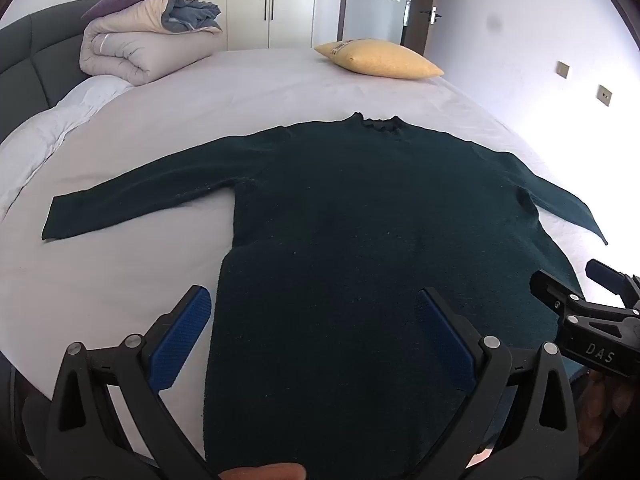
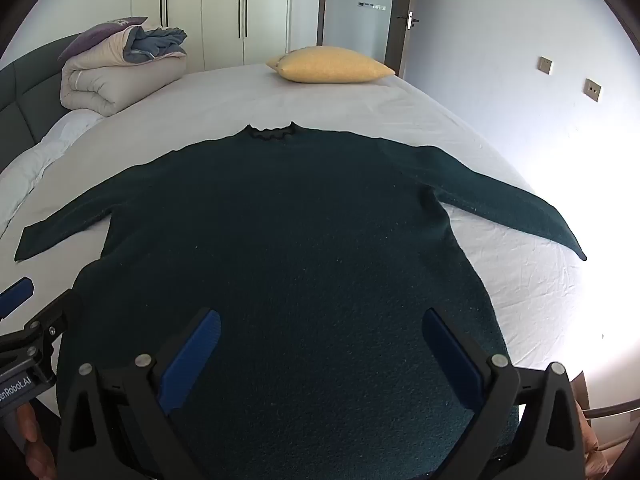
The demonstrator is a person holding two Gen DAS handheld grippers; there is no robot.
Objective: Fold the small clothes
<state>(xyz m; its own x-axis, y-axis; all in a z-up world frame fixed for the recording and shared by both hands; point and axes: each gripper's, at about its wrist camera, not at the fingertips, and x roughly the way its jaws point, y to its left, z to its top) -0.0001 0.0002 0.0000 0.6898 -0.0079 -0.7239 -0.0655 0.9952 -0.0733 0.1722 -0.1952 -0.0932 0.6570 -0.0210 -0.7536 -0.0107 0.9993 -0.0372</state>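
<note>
A dark green long-sleeved sweater (image 1: pixel 360 208) lies flat on the white bed, collar away from me and both sleeves spread out. It also shows in the right wrist view (image 2: pixel 280 220). My left gripper (image 1: pixel 316 300) is open and empty, hovering over the sweater's lower left part near its left hem edge. My right gripper (image 2: pixel 320 324) is open and empty over the lower right part of the body. The right gripper also shows at the right edge of the left wrist view (image 1: pixel 576 284). The left gripper shows at the left edge of the right wrist view (image 2: pixel 40 304).
A white sheet covers the bed (image 1: pixel 260 88). A folded quilt with a purple pillow (image 1: pixel 148 40) sits at the far left by the dark headboard. A yellow pillow (image 1: pixel 380 60) lies at the far edge. The bed's right edge (image 2: pixel 540 280) is near a white wall.
</note>
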